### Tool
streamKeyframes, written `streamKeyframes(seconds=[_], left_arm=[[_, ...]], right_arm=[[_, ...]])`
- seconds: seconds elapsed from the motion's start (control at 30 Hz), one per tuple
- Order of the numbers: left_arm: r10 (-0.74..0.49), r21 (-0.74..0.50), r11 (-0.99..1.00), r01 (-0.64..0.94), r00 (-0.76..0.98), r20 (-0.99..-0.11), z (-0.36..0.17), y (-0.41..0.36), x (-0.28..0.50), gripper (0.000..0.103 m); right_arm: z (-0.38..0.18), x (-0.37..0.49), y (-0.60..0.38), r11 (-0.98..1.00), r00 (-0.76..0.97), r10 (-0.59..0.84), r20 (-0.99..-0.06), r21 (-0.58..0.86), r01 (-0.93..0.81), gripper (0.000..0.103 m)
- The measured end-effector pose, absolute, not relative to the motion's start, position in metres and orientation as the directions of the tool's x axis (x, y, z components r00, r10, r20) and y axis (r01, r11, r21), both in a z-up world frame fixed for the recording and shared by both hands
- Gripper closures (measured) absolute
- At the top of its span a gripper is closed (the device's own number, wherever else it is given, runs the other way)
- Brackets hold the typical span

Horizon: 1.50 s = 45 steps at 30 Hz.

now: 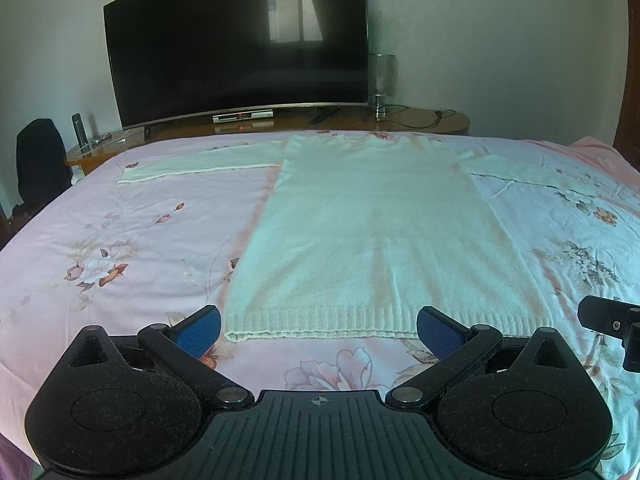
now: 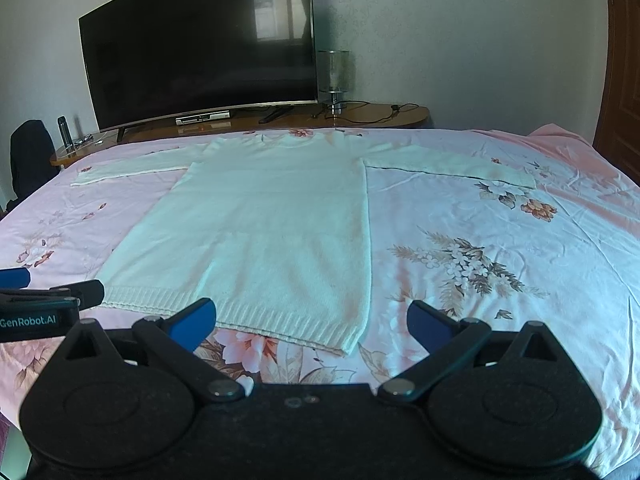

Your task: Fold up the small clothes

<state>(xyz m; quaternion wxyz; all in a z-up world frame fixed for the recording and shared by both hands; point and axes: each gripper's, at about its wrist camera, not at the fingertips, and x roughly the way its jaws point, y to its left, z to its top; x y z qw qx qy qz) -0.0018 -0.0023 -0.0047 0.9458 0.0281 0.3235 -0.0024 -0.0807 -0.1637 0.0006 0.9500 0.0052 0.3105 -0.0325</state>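
A white knit sweater (image 1: 372,232) with a ribbed hem lies flat, sleeves spread, on the bed's (image 1: 120,248) pink floral sheet. Both hand-held grippers — left (image 1: 319,330), right (image 2: 310,324) — hover near the hem, blue-padded fingers spread wide, holding nothing. Beyond stands a dark television (image 1: 236,40).

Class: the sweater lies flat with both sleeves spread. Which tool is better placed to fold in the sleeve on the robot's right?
Right. The right tool, open, sits at the sweater's right hem corner, nearer that sleeve. The left tool, open, faces the hem's middle.
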Motion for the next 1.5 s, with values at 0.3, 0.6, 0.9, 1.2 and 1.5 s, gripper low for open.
streamKeyframes(seconds=[0.3, 0.6, 0.9, 1.2, 1.5], left_arm=[[0.014, 0.049, 0.999, 0.021, 0.79, -0.614, -0.0058, -0.0023, -0.0025, 0.0], [0.013, 0.05, 0.998, 0.023, 0.788, -0.616, -0.0068, -0.0038, -0.0014, 0.0], [0.015, 0.051, 0.998, 0.022, 0.789, -0.615, -0.0065, -0.0045, -0.0014, 0.0], [0.015, 0.053, 0.998, 0.022, 0.789, -0.614, -0.0061, -0.0051, -0.0024, 0.0], [0.022, 0.059, 0.998, 0.018, 0.79, -0.613, -0.0054, -0.0051, -0.002, 0.0]], right_arm=[[0.0004, -0.081, -0.1646, 0.998, 0.805, -0.057, -0.59, -0.014, 0.06, 0.001], [-0.0001, -0.0806, -0.1647, 0.998, 0.805, -0.058, -0.59, -0.018, 0.059, 0.001], [-0.0008, -0.0798, -0.1635, 0.999, 0.807, -0.052, -0.588, -0.023, 0.048, 0.001], [-0.0011, -0.0786, -0.1636, 0.999, 0.805, -0.048, -0.591, -0.026, 0.041, 0.001], [-0.0014, -0.079, -0.1639, 0.999, 0.807, -0.041, -0.589, -0.023, 0.034, 0.001]])
